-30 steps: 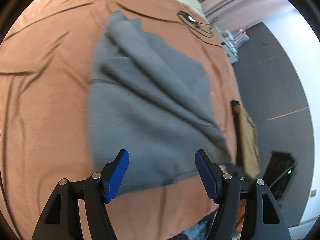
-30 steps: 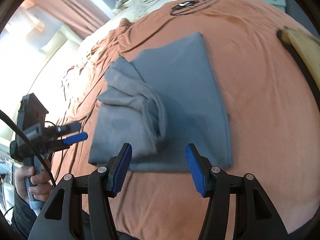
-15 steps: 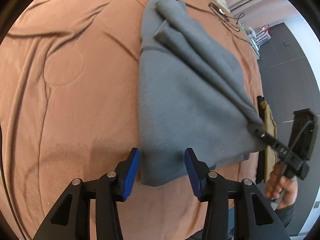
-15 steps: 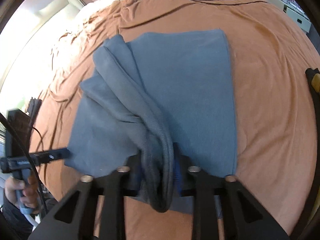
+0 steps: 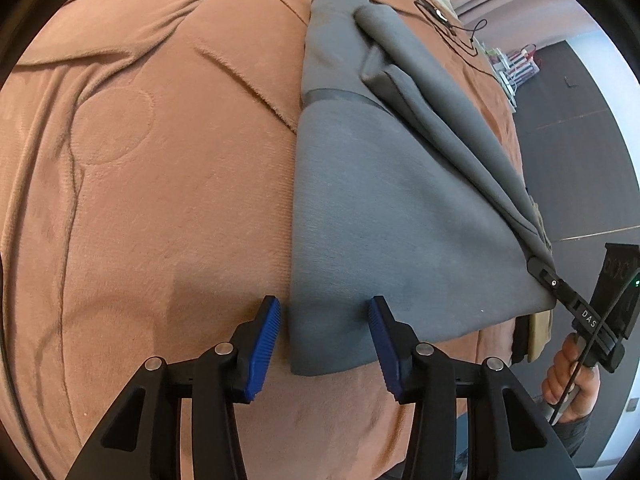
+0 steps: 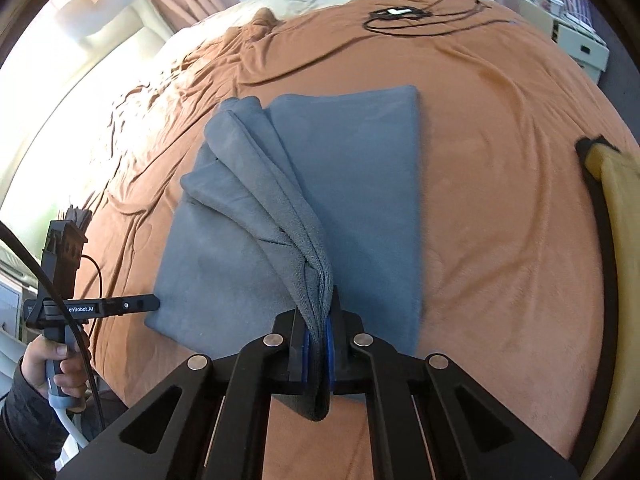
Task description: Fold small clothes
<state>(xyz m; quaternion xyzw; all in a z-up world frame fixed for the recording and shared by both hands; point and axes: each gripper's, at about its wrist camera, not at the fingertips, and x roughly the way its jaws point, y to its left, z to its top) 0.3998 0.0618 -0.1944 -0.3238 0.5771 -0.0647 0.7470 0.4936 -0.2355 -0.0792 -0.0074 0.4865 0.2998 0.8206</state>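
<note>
A grey garment (image 5: 380, 220) lies partly folded on the brown blanket. My left gripper (image 5: 324, 344) is open and low over the blanket. Its blue pads (image 5: 266, 340) straddle the garment's near corner without pressing it. My right gripper (image 6: 318, 320) is shut on a bunched fold of the grey garment (image 6: 360, 180), which rises from the flat layer in a ridge. In the left wrist view the right gripper (image 5: 556, 284) pinches the garment's far right corner. In the right wrist view the left gripper (image 6: 152, 303) sits at the garment's left corner, held by a hand (image 6: 60, 364).
The brown blanket (image 5: 160, 200) covers the bed, with a black cable and a small device (image 6: 396, 14) at the far end. A tan item with a black edge (image 6: 616, 208) lies at the bed's right side. Beyond it stand a white drawer unit (image 6: 576, 36) and dark floor (image 5: 576, 168).
The right gripper closed on a fold of the grey garment and drew it up into a ridge. The left gripper narrowed and came down around the near corner.
</note>
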